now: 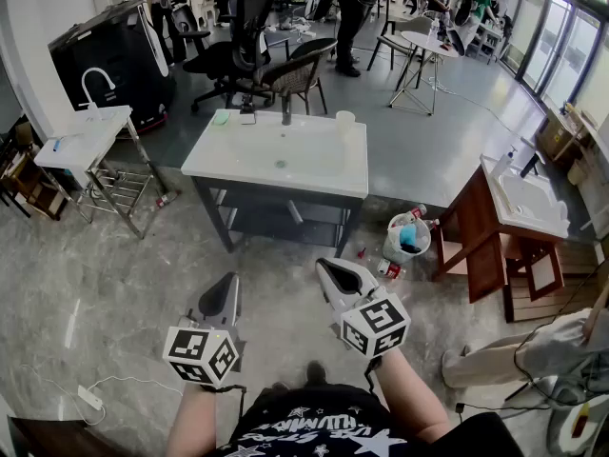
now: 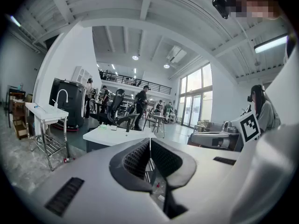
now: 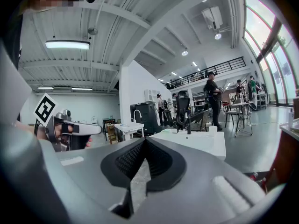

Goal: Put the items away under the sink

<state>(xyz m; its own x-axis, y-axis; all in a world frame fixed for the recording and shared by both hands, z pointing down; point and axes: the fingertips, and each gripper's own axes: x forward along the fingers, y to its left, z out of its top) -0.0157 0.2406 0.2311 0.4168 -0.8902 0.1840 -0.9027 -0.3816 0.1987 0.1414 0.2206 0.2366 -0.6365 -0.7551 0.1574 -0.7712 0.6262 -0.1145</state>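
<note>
A white sink cabinet [image 1: 276, 155] stands ahead of me, with an open dark shelf [image 1: 276, 219] under its top. A faucet [image 1: 285, 112], a green item [image 1: 221, 118] and a white cup [image 1: 344, 120] sit on the top. On the floor to its right is a white bucket [image 1: 407, 238] holding bottles, with a red can [image 1: 388, 268] beside it. My left gripper [image 1: 227, 282] and right gripper [image 1: 324, 268] hover low over the floor, short of the cabinet, both shut and empty. The jaws meet in the left gripper view [image 2: 149, 141] and the right gripper view [image 3: 144, 141].
A small sink on a metal rack [image 1: 86, 136] stands at the left, with a bottle [image 1: 164, 199] on the floor by it. A wooden vanity [image 1: 514, 208] is at the right. Office chairs [image 1: 243, 60] and people are behind the cabinet.
</note>
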